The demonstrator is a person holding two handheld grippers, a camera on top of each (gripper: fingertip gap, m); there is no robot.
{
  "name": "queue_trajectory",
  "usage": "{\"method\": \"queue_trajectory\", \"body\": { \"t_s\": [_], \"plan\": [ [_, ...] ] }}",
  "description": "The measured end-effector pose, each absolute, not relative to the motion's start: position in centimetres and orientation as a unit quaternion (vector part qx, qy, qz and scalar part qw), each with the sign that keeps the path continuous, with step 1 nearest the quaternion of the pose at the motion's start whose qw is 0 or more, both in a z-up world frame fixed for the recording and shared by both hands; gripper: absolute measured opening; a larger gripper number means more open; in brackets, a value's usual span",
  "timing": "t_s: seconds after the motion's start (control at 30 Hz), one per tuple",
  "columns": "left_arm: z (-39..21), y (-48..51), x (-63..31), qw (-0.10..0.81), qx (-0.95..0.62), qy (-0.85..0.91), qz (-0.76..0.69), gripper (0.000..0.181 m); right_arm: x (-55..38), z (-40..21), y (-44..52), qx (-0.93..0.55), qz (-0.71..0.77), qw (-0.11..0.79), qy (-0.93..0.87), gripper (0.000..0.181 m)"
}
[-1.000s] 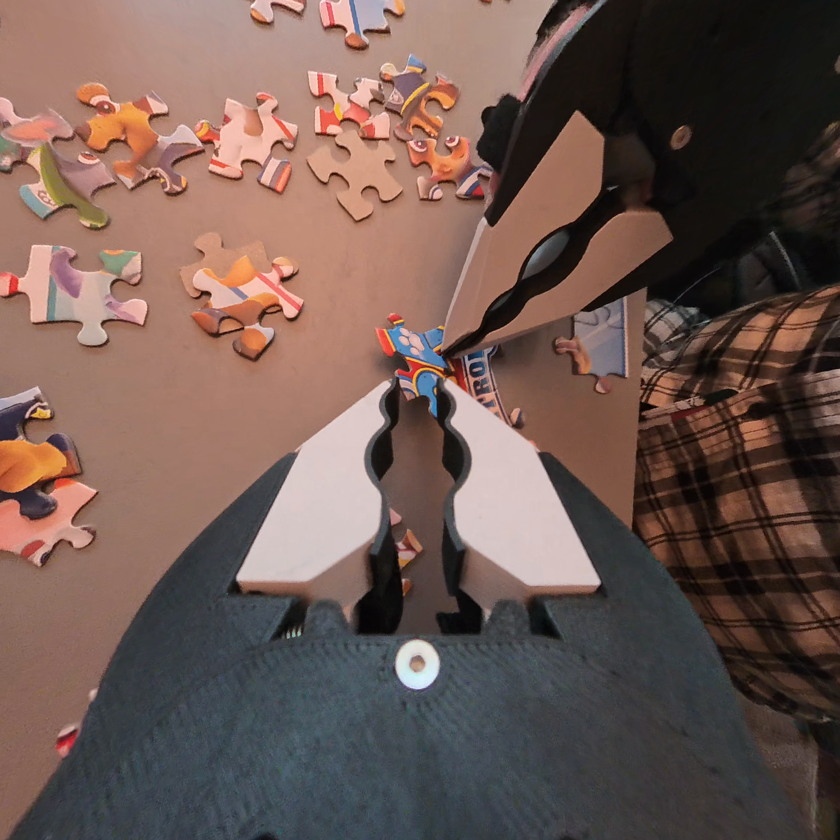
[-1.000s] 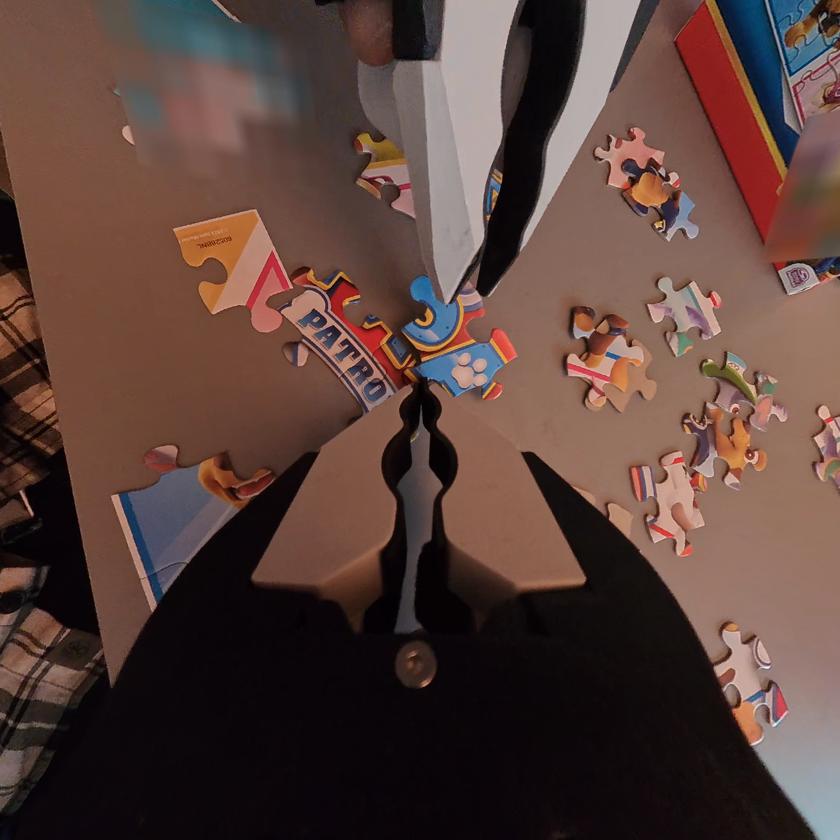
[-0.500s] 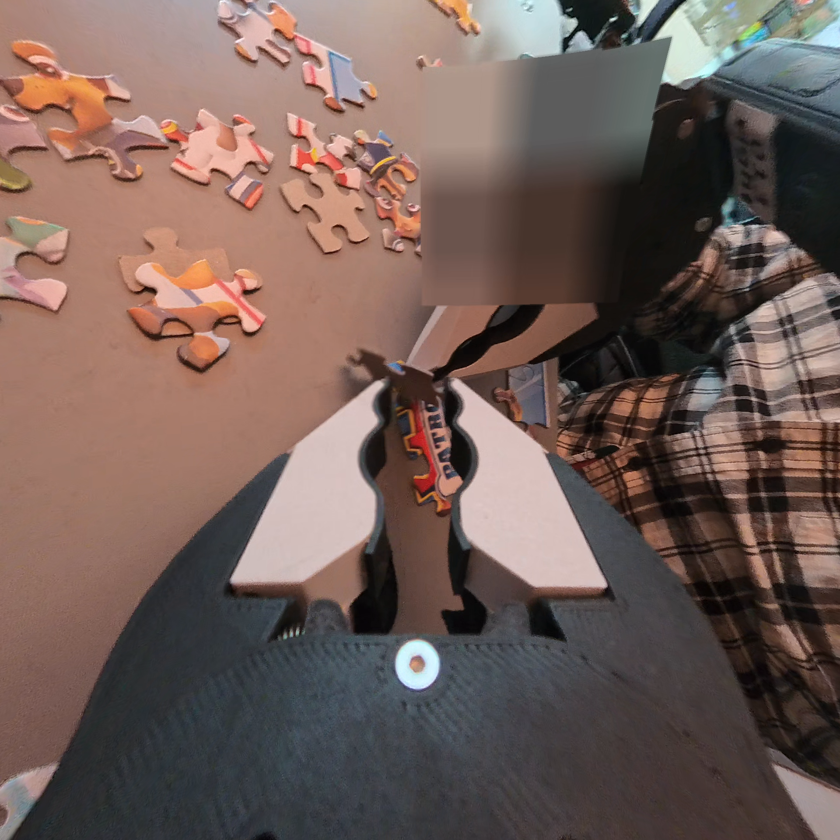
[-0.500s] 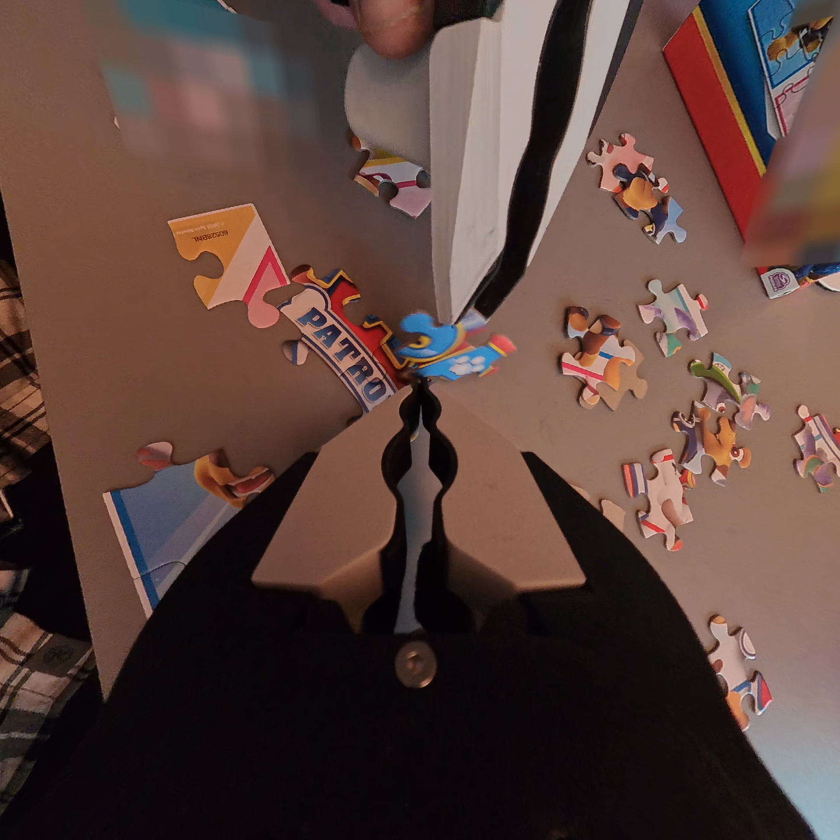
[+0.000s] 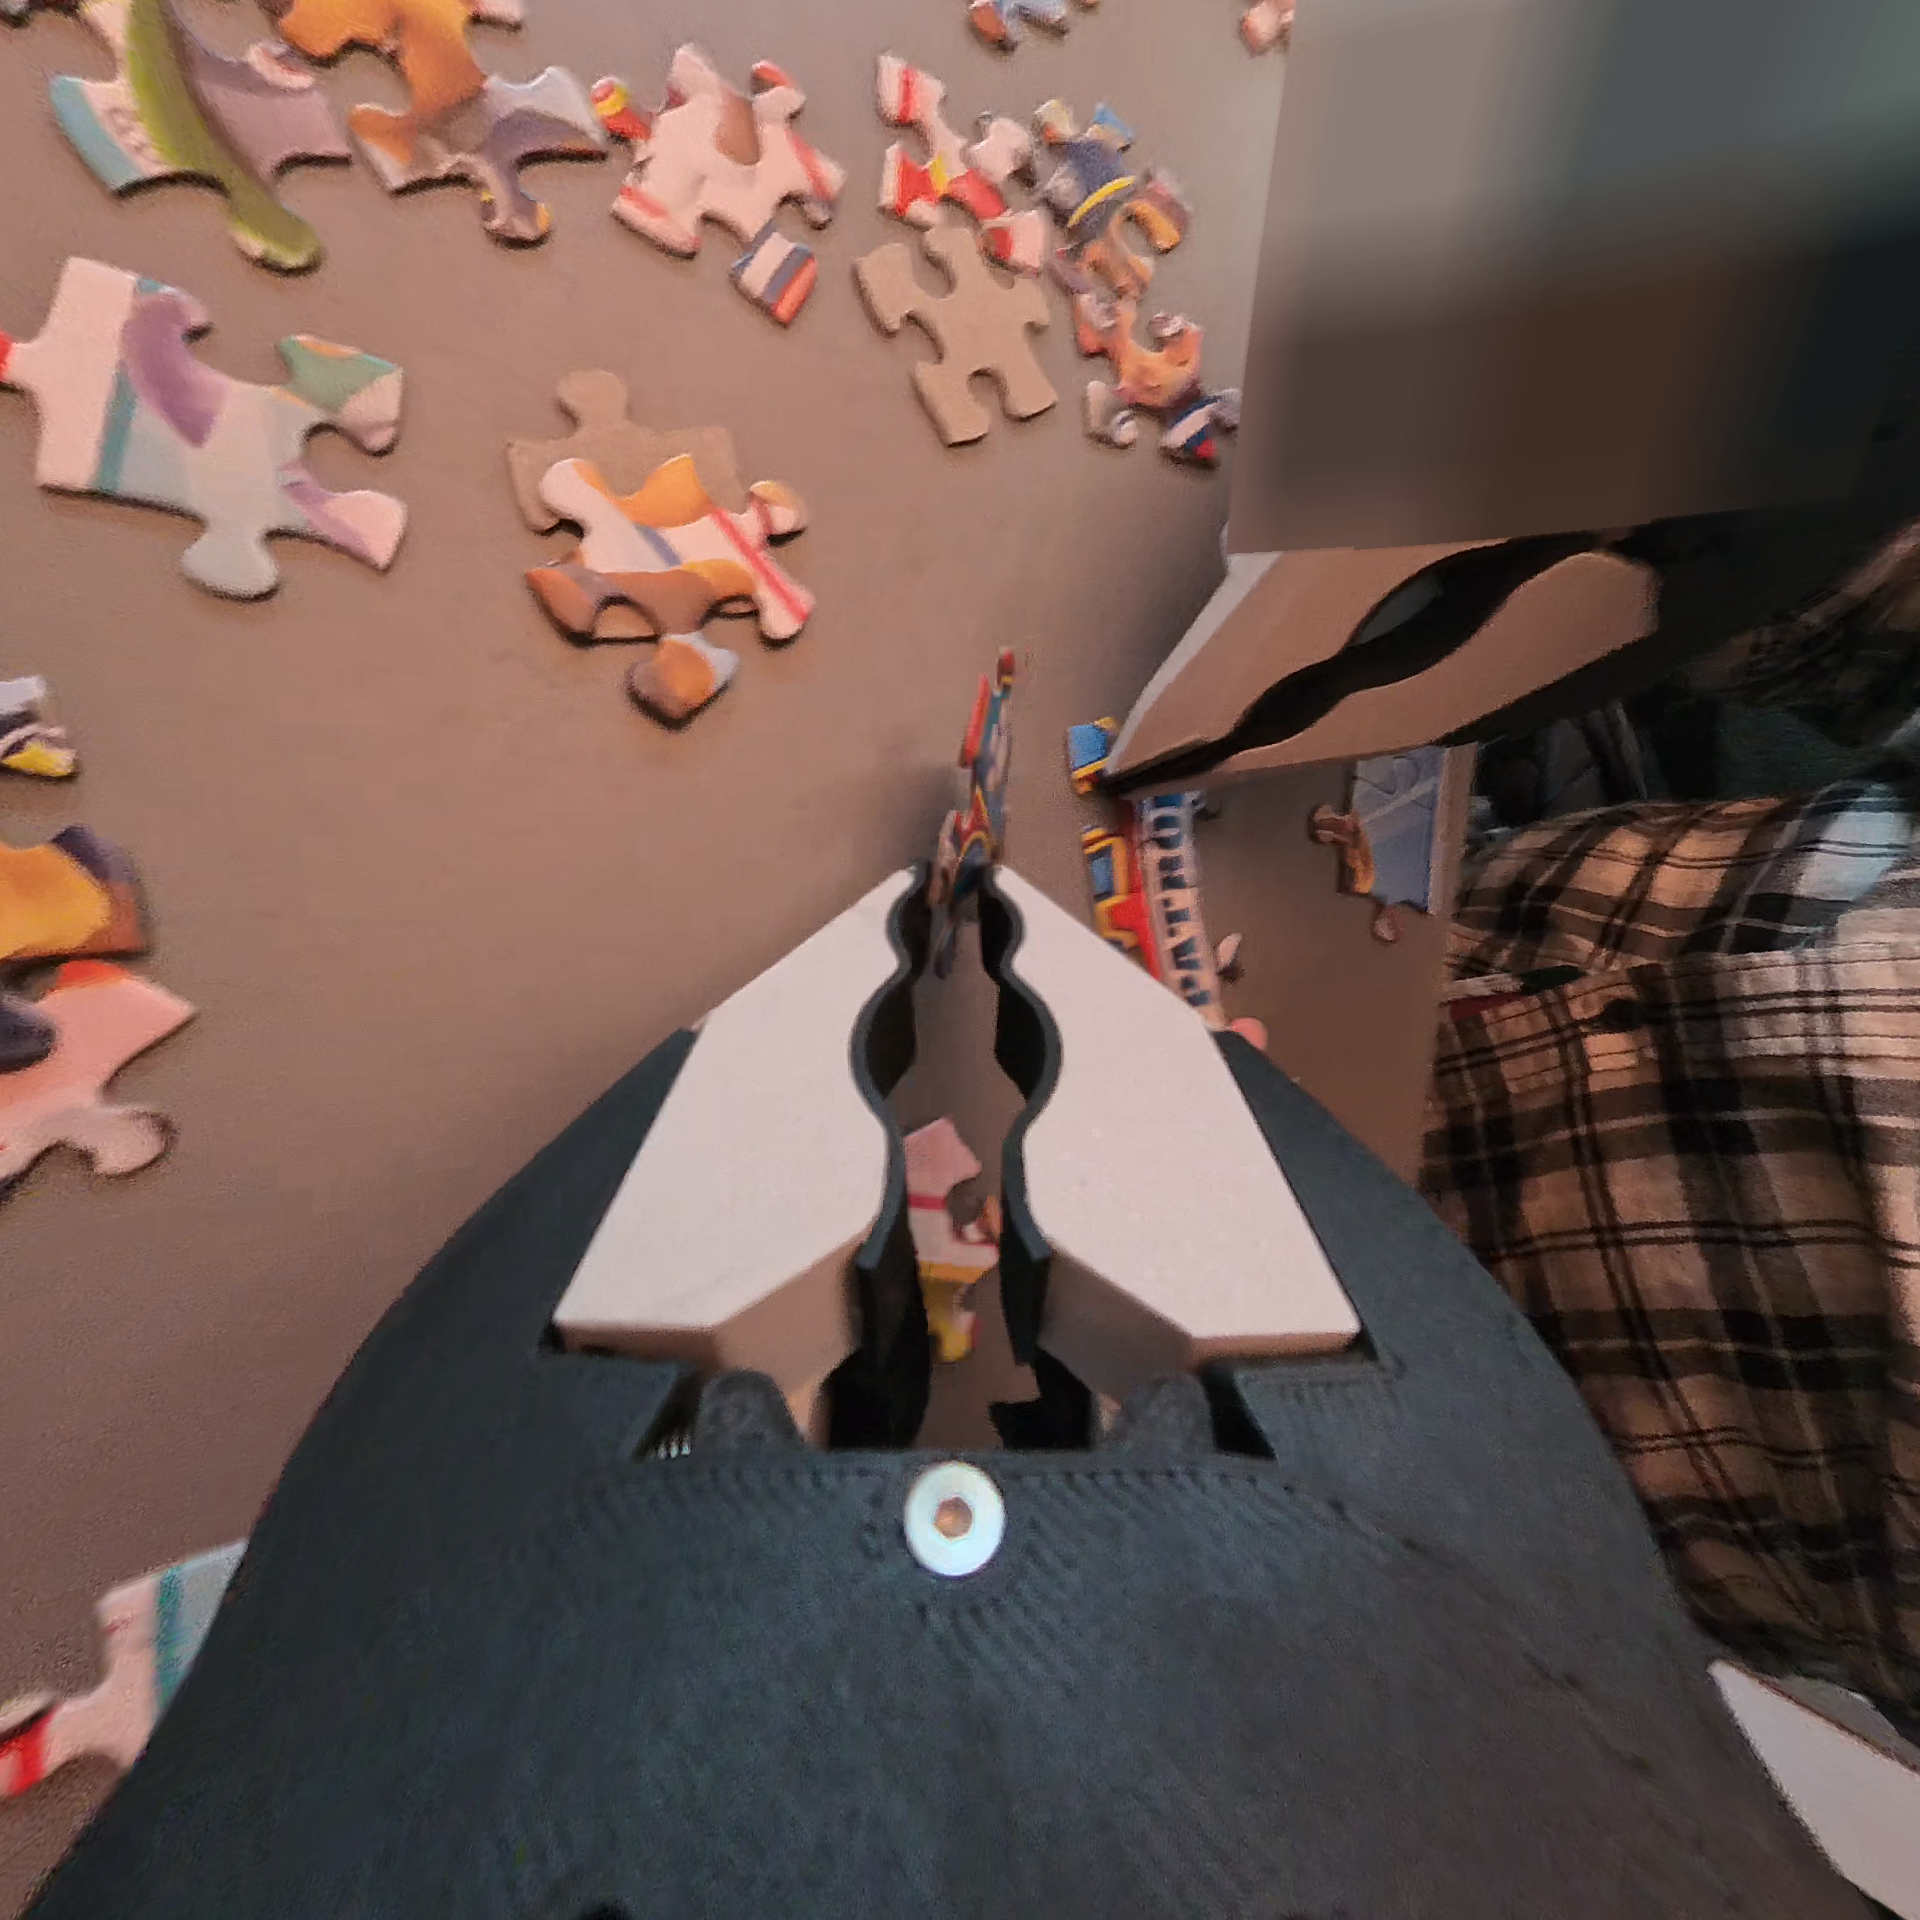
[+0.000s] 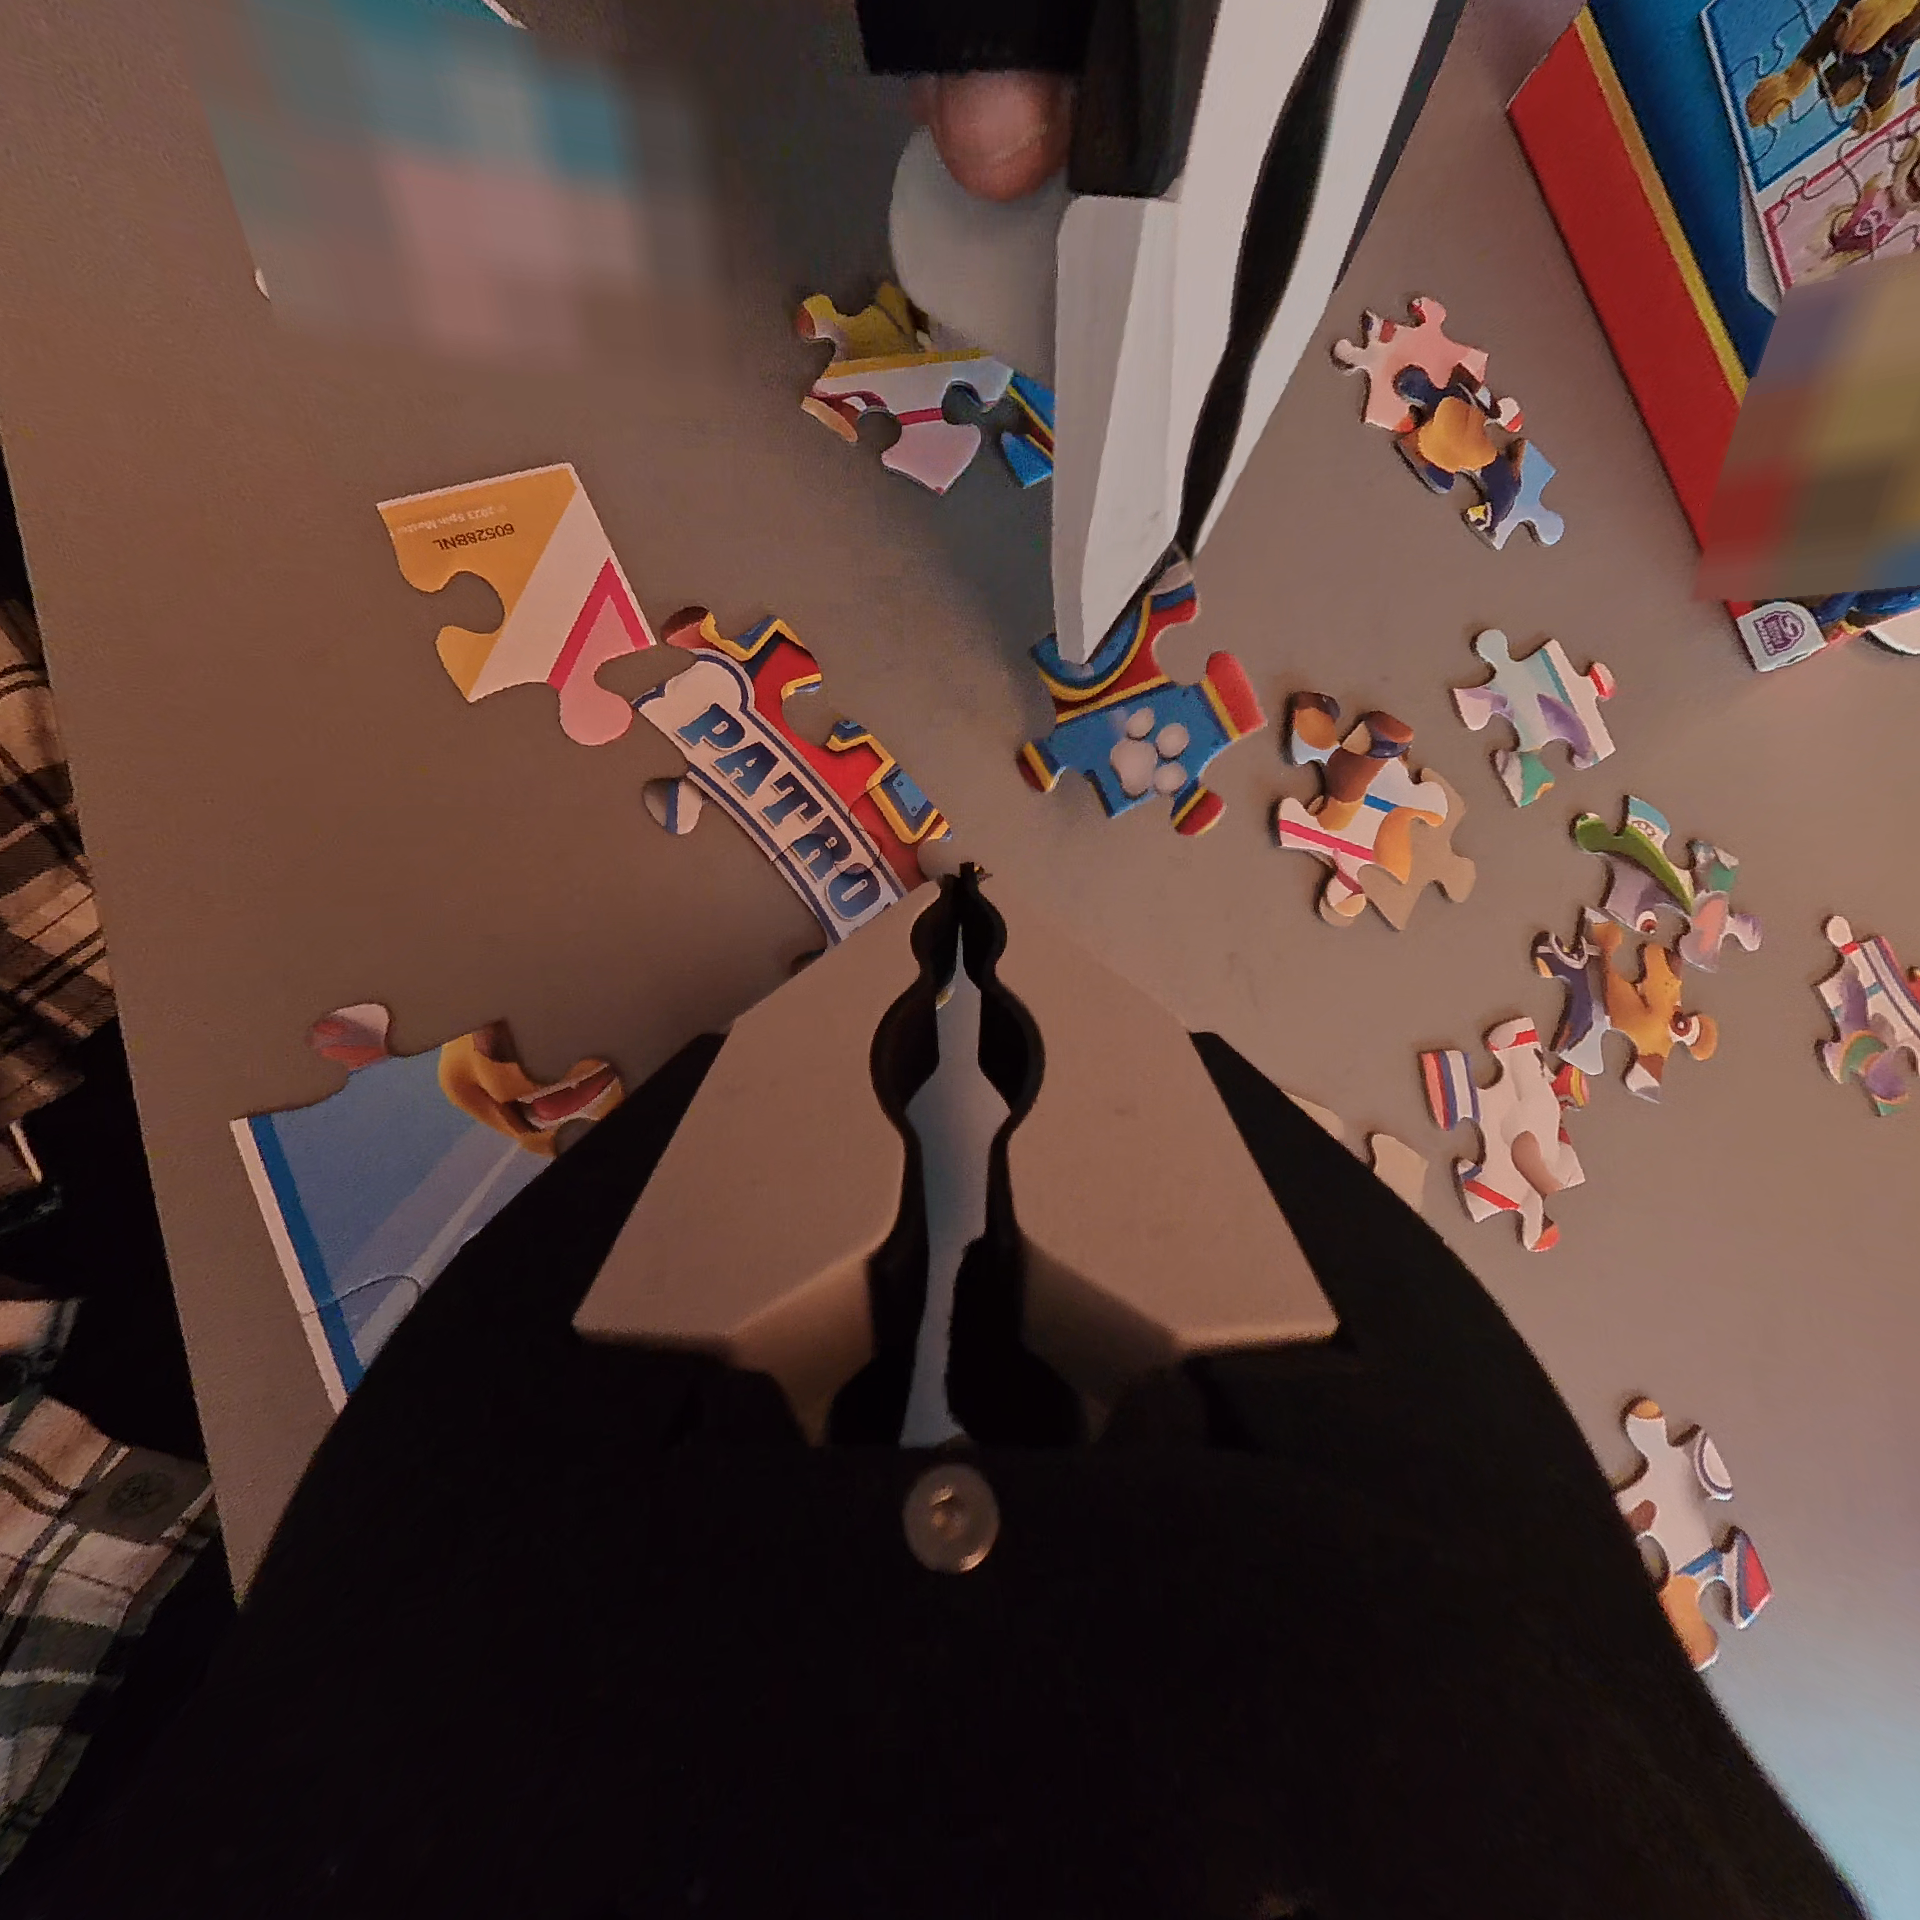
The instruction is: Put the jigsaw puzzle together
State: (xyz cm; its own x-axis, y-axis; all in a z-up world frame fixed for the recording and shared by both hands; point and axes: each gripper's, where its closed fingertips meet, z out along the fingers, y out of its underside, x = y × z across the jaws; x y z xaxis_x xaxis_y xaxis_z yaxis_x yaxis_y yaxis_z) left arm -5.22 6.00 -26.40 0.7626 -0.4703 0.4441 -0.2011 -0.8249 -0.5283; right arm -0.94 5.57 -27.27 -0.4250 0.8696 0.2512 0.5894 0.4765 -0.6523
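My left gripper [image 5: 961, 878] is shut on a blue paw-print puzzle piece [image 5: 982, 769], which I see edge-on between the tips. In the right wrist view this gripper [image 6: 1132, 592] comes down from above and holds the piece [image 6: 1143, 727] by its top tab, apart from the red and blue lettered piece [image 6: 769, 758]. My right gripper [image 6: 964, 883] is shut and empty, its tip at the lettered piece's lower right corner. It also shows in the left wrist view [image 5: 1117, 774], beside the lettered piece [image 5: 1153, 894].
An orange and white corner piece [image 6: 520, 592] touches the lettered piece. A light blue border section [image 6: 395, 1174] lies at the table's near edge. Several loose pieces [image 6: 1361, 810] lie scattered to the right. The puzzle box [image 6: 1662, 260] is at the far right. A plaid-clothed person [image 5: 1683, 1195] sits at the edge. My hands' fingertips stand some 5 cm from each other.
The left gripper closed on the paw-print piece, pulled it off the lettered piece and carried it away. The right gripper stayed shut by the lettered piece.
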Motion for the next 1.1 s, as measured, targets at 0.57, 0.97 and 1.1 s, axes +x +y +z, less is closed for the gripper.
{"method": "queue_trajectory", "body": {
  "t_s": [0.57,0.97,1.1],
  "plan": [
    [-25.8,0.8,-13.7,0.185,-0.95,0.218,-0.127,0.047,-1.0,-26.0,5.8,-0.458,0.273,0.281,-0.798,0.0],
    [-27.2,2.9,-12.1,0.204,-0.946,0.217,-0.132,0.038,-4.2,-25.7,4.8,-0.444,0.252,0.249,-0.823,0.012],
    [-27.3,3.9,-11.3,0.216,-0.943,0.216,-0.129,0.027,-5.8,-26.4,5.8,-0.447,0.235,0.233,-0.831,0.021]
  ]
}}
